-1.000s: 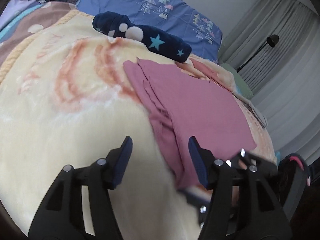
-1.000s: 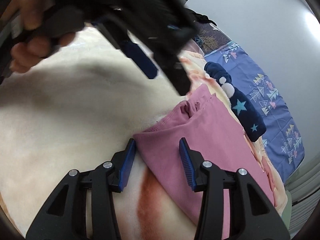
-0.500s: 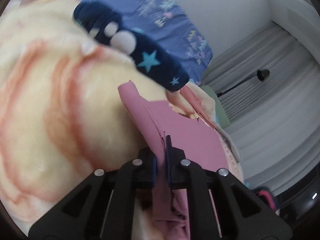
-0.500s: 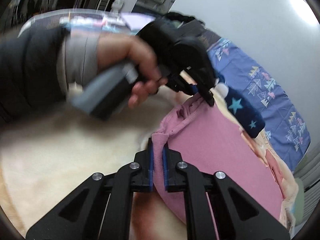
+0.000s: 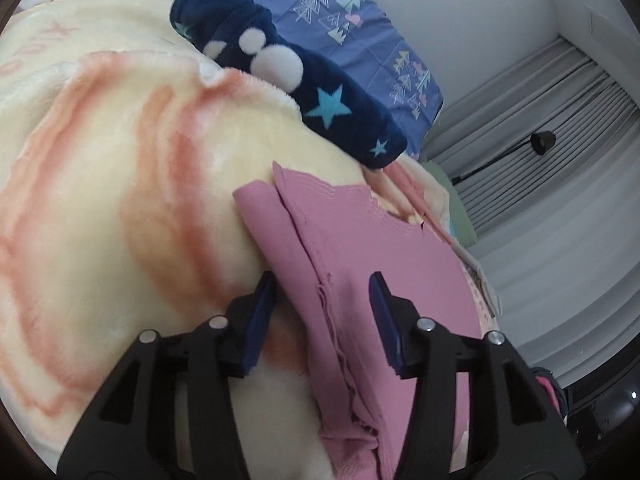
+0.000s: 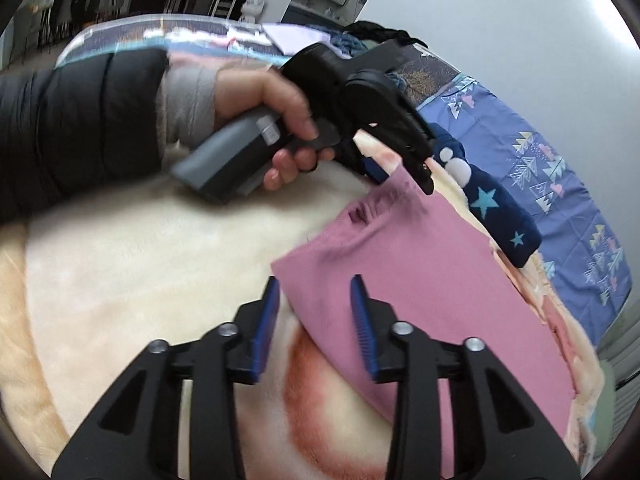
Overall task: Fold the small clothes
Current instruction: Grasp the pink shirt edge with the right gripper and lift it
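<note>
Both grippers reopened; navy star sock [image 5: 320, 92] beside pink garment [image 5: 384, 264].

You are not getting much to read here. On the cream blanket [image 5: 120, 208], at its far left edge in your left wrist view, faint orange letters are showing, perhaps two rounded ones and a cross-shaped one, too distorted to spell out. Nothing else is carrying legible text.

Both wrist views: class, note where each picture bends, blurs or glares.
Left wrist view: the curtain bows along the dark fisheye rim; the pink garment is sharp. Right wrist view: the sleeve smears slightly; the grey wall brightens toward the upper right corner.
</note>
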The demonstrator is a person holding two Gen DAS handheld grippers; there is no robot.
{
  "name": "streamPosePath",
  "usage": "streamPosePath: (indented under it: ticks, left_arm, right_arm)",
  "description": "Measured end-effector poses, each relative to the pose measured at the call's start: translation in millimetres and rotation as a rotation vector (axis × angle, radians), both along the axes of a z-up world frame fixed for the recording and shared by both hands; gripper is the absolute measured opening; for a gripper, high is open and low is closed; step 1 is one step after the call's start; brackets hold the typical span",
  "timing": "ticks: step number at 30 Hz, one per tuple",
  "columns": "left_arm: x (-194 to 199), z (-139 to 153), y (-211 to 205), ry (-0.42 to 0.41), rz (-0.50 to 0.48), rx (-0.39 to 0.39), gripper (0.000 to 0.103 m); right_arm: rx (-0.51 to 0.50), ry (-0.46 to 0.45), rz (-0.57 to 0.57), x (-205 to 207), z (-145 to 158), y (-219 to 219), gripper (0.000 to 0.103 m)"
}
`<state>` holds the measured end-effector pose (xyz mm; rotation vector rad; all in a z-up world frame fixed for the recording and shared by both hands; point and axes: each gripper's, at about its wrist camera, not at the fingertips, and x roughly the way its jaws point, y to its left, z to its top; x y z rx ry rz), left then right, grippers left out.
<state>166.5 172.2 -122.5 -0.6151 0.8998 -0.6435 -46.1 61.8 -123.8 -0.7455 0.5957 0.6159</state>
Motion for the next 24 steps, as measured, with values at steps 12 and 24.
streamPosePath:
  ticks: [12,24]
  left_arm:
    - [26,6,-25,-0.021,-0.037,-0.028,0.009]
    - [17,83,-78,-0.111,-0.072,0.142,0.009]
  right_arm:
    - [0.048,-0.045,-0.117,27,4,19,0.006]
    - [0.401,-0.008,-0.260,26,66,-62,0.006]
